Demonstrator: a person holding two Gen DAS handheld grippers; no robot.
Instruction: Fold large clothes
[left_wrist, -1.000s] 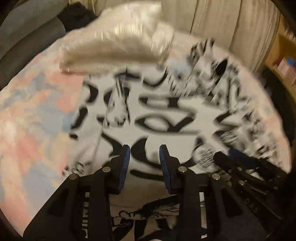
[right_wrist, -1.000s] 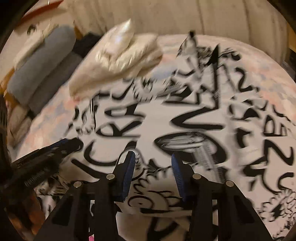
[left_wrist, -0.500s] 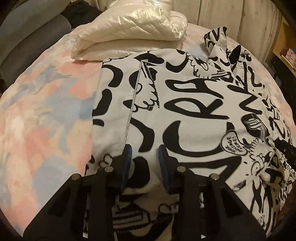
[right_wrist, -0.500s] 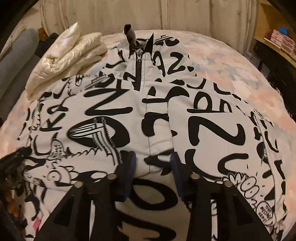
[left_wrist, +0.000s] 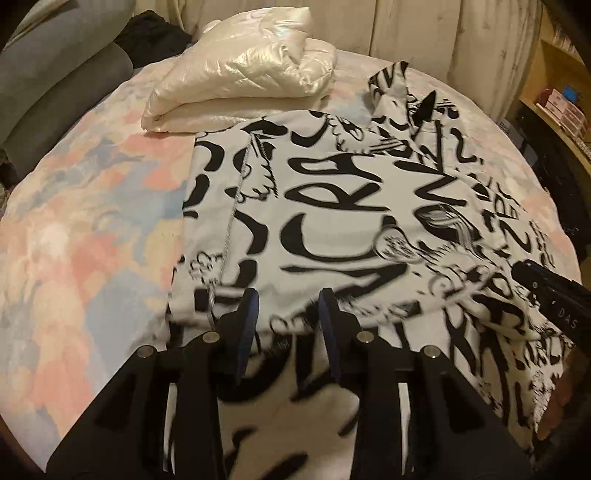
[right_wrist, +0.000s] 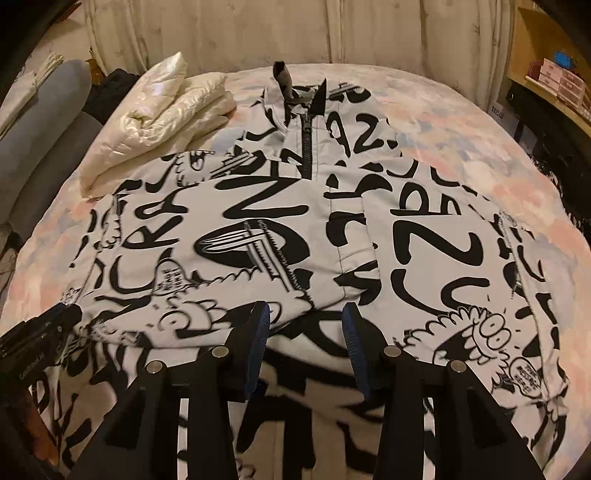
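Right wrist view: jacket (right_wrist: 258, 229) spread across the frame's middle.
Both the right gripper (right_wrist: 304, 341) and left gripper (left_wrist: 288, 325), bottom centre, clench its folded hem.

Motion blur of a second ago mostly gone. Both grippers now pulled back toward the near hem of the black-and-white graffiti-print jacket (right_wrist: 258, 229); more of the pastel bedspread (left_wrist: 74, 229) and the folded cream puffer jacket (left_wrist: 240, 74) in frame. Jacket bottom edge now lifted and doubled over, a fold ridge running between left gripper (left_wrist: 289, 314) and right gripper (right_wrist: 304, 328). Left jaws just opened slightly, fabric between them. Right gripper back in the left view's right edge.
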